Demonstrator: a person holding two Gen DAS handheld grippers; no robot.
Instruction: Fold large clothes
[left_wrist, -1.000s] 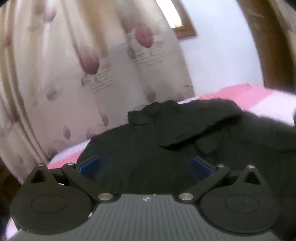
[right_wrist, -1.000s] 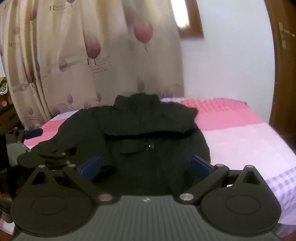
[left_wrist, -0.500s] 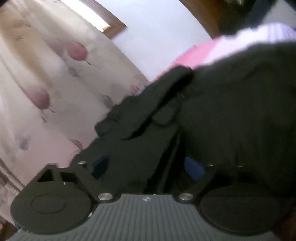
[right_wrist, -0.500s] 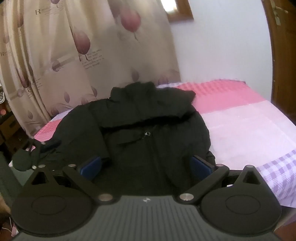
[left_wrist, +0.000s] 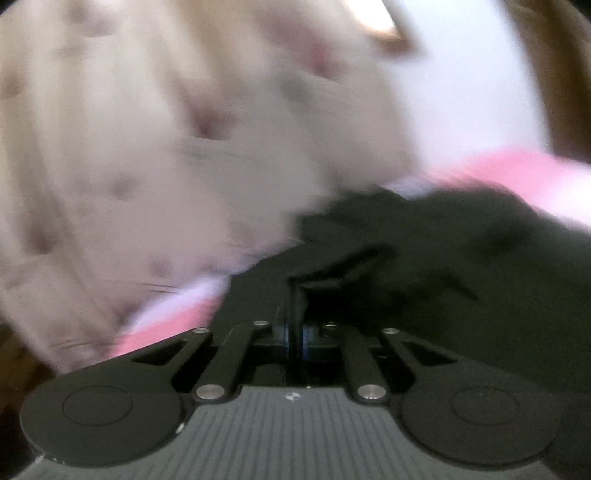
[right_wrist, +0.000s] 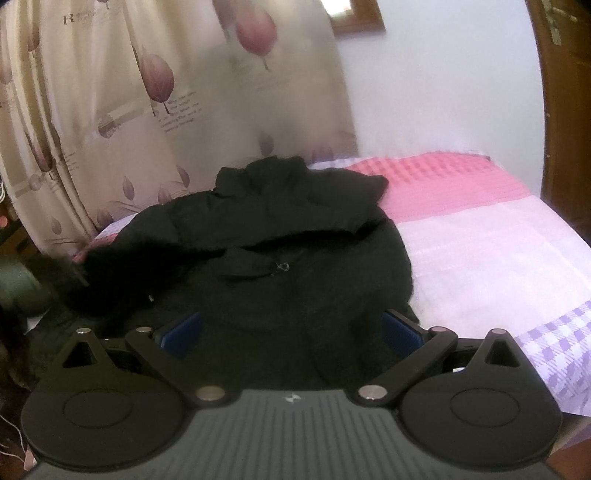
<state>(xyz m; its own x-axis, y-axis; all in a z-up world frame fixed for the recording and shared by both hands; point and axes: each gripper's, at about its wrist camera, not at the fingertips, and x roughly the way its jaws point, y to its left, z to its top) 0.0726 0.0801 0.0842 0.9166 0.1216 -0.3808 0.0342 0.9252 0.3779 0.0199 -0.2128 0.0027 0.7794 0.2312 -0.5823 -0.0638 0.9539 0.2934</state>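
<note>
Pink bed carries the jacket lengthwise ahead; left gripper pinches its left edge, right gripper gapes empty above the hem.

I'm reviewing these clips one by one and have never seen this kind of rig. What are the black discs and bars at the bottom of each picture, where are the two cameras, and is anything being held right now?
There is no robot here: a person holds a two-finger gripper in each hand, and a fisheye camera on each looks forward along its fingers. The black discs and bars are the gripper's own linkage.

The left wrist view is blurred by motion. In it the left gripper has its blue pads pressed together on a fold of the large black zip-up jacket, so it is shut on the cloth.

The right wrist view is sharper. The right gripper is open, its blue pads wide apart, with nothing between them. It looks over the same jacket, spread on the bed with the pink, white and lilac checked cover. Behind hangs a beige curtain printed with pink leaves.
</note>
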